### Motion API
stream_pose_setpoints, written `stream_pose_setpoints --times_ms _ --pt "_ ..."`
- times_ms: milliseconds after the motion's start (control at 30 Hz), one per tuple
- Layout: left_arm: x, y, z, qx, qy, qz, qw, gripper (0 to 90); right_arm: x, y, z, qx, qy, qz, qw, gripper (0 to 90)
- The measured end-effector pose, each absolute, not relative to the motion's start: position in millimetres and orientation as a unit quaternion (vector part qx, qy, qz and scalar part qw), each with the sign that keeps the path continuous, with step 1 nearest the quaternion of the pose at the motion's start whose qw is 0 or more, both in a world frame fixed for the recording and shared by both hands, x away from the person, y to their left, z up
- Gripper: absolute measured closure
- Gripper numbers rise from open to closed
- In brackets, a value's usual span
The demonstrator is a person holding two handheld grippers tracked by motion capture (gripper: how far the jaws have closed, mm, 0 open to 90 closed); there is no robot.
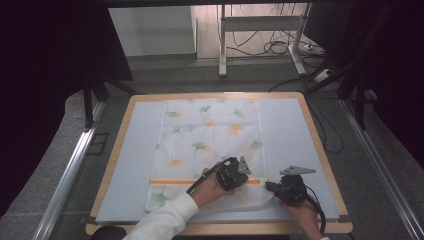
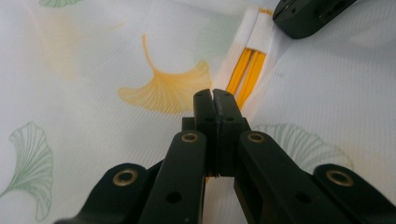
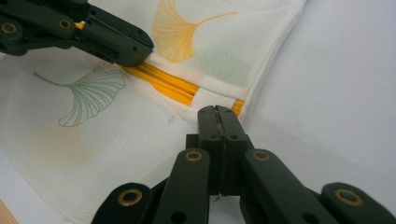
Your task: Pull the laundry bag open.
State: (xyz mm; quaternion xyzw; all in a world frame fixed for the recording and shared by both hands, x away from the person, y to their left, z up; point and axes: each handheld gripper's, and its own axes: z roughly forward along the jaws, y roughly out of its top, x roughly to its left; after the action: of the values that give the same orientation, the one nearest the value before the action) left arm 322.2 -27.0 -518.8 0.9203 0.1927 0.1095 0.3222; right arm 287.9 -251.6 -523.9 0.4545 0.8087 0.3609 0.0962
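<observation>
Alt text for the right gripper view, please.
The right gripper, jaws shut, points at the right end of the orange zipper on a white bag printed with ginkgo leaves. The left gripper, also shut, sits further along the zipper.

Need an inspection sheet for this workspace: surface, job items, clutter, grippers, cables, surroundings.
Surface: pale mat on a wood-edged table.
Job's things: leaf-print cloth lying flat, orange band near its front edge.
Clutter: nothing seen.
Grippers: left gripper shut, tips at the orange band; right gripper shut at the cloth's front right corner.
Cables: one trails from each gripper; more on the floor behind.
Surroundings: metal rails, desk legs.
</observation>
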Motion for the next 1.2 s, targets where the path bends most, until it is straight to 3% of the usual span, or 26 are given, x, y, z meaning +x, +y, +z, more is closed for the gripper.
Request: stream_pose_setpoints --times_ms 1200 --pt "316.2 13.5 -521.1 0.911 0.231 0.102 0.325 90.0 287.2 -250.3 -523.1 0.452 0.812 0.355 0.101 89.9"
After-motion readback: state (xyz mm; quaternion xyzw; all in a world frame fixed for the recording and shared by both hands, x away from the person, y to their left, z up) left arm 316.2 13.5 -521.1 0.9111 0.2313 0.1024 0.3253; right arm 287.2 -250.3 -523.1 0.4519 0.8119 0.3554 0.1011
